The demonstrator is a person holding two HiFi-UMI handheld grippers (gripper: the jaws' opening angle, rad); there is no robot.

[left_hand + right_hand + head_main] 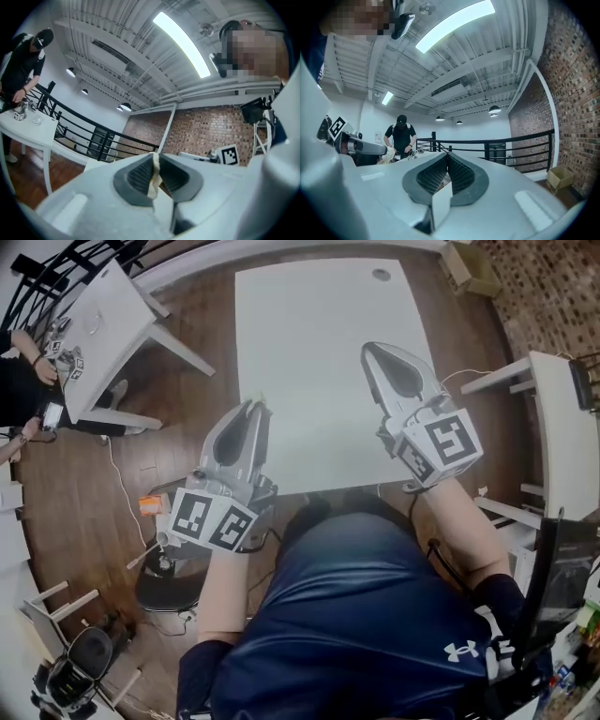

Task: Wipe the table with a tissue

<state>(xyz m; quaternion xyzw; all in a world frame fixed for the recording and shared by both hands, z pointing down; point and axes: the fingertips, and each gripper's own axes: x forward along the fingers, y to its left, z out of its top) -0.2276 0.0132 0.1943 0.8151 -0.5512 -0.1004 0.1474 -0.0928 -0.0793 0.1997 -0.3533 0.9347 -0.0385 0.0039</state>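
The white table (309, 324) lies ahead in the head view, with nothing on its top. My left gripper (255, 407) hangs over the table's near left edge, raised and pointing upward. It is shut on a thin cream tissue (153, 178), which shows as a strip pinched between the dark pads (138, 176) in the left gripper view. My right gripper (375, 346) is held above the right half of the table, also tilted up toward the ceiling. Its jaws (447, 157) are shut with nothing seen between them. The left gripper (361, 149) also shows at the left of the right gripper view.
A second white table (94, 324) stands at the upper left, with a person (19, 381) beside it. Another white table (562, 427) is at the right and a cardboard box (472, 268) at the far right. A black stool (169, 587) sits near my left side, over a wooden floor (84, 493).
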